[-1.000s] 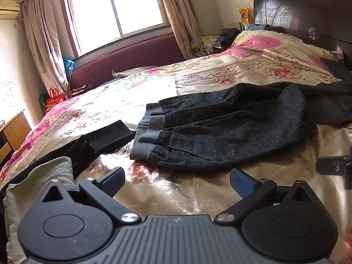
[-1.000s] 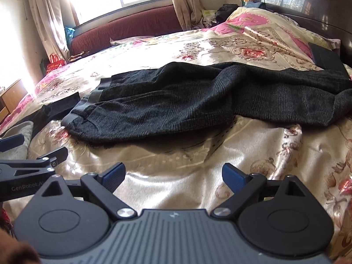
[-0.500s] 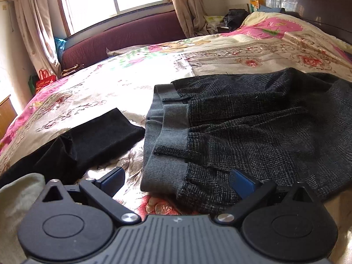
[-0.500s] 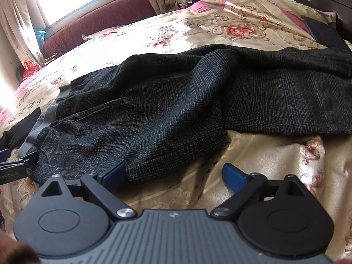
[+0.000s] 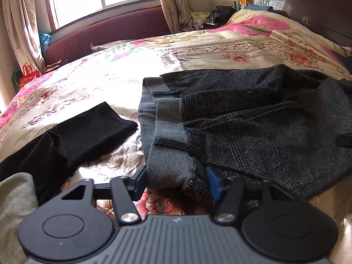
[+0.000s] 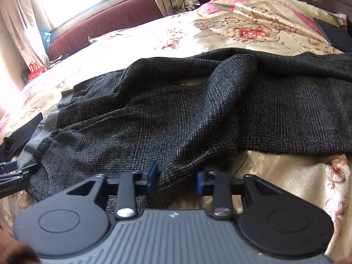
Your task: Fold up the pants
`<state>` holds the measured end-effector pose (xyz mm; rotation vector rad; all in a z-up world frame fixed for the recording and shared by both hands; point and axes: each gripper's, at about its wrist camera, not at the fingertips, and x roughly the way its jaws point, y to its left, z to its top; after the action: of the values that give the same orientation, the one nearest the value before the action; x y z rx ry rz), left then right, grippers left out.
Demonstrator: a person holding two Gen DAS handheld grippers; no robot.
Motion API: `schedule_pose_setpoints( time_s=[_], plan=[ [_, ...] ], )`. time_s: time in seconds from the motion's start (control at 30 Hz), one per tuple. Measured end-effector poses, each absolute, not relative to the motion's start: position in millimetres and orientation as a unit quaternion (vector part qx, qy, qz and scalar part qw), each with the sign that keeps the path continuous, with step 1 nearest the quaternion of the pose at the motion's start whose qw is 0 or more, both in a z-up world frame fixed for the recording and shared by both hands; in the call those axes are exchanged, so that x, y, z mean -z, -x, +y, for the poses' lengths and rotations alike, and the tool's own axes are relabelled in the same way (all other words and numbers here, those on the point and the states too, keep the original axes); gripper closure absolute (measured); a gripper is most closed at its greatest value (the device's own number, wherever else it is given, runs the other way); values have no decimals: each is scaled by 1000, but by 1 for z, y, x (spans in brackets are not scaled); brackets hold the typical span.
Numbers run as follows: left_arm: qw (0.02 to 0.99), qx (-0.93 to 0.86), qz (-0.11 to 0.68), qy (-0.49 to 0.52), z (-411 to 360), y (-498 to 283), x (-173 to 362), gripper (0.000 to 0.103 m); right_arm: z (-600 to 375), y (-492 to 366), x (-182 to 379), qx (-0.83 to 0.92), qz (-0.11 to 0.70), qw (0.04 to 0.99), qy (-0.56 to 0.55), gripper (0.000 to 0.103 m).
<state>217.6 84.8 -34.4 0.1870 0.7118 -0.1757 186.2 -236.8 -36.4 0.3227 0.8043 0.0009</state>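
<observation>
Dark grey checked pants [image 5: 253, 121] lie crumpled on the floral bedspread [image 5: 110, 81], their grey ribbed waistband [image 5: 167, 140] toward the left. My left gripper [image 5: 177, 182] is part-closed, its blue pads either side of the waistband's near corner. In the right wrist view the pants [image 6: 198, 118] stretch across the bed, legs running right. My right gripper [image 6: 177, 177] is part-closed around the near edge of the pants at the seat. The left gripper [image 6: 13, 171] shows at the left edge there.
A black garment [image 5: 72, 136] lies left of the waistband and a pale green cloth [image 5: 15, 198] at the near left. A dark headboard [image 5: 308, 6], pillows, a maroon window bench [image 5: 105, 33] and curtains lie beyond. A dark flat item [image 6: 334, 35] rests on the bed at far right.
Both grippers have moved forward and down onto the pants and narrowed from wide open, the left around the waistband corner, the right around the near fabric edge.
</observation>
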Motion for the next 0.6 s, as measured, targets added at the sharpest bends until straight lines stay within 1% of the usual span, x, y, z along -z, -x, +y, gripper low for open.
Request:
schedule_pose_setpoints(
  time_s=[0.1,0.13,0.17,0.27,0.3,0.33,0.37,0.4,0.43,0.5,0.6],
  plan=[
    [928,91,349,-100,84,-216,34,36,-241,-193,37,-2,396,903,-165,78],
    [927,92,351,-93,85,-217,33,36,-241,-195,37,-2,397,903,-165,76],
    [927,92,354,-81,88,-219,31,37,-241,-197,37,-4,398,902,-166,72],
    [928,82,358,-67,88,-220,31,38,-239,-202,39,-14,399,900,-173,53],
    [928,77,357,-76,85,-220,32,39,-236,-203,40,-12,398,901,-169,52],
    [928,74,355,-85,82,-219,33,39,-233,-204,40,-8,399,903,-159,54],
    [928,74,355,-87,81,-218,33,40,-229,-204,40,-2,401,904,-148,66],
    [927,77,356,-84,82,-216,32,40,-227,-204,38,2,403,904,-144,84],
    [927,80,358,-79,85,-215,30,40,-228,-201,37,-3,406,901,-156,90],
    [927,82,358,-72,92,-209,26,41,-231,-195,33,-13,411,894,-181,93],
    [928,78,356,-74,103,-195,20,42,-222,-183,28,-37,417,890,-180,95]
  ],
)
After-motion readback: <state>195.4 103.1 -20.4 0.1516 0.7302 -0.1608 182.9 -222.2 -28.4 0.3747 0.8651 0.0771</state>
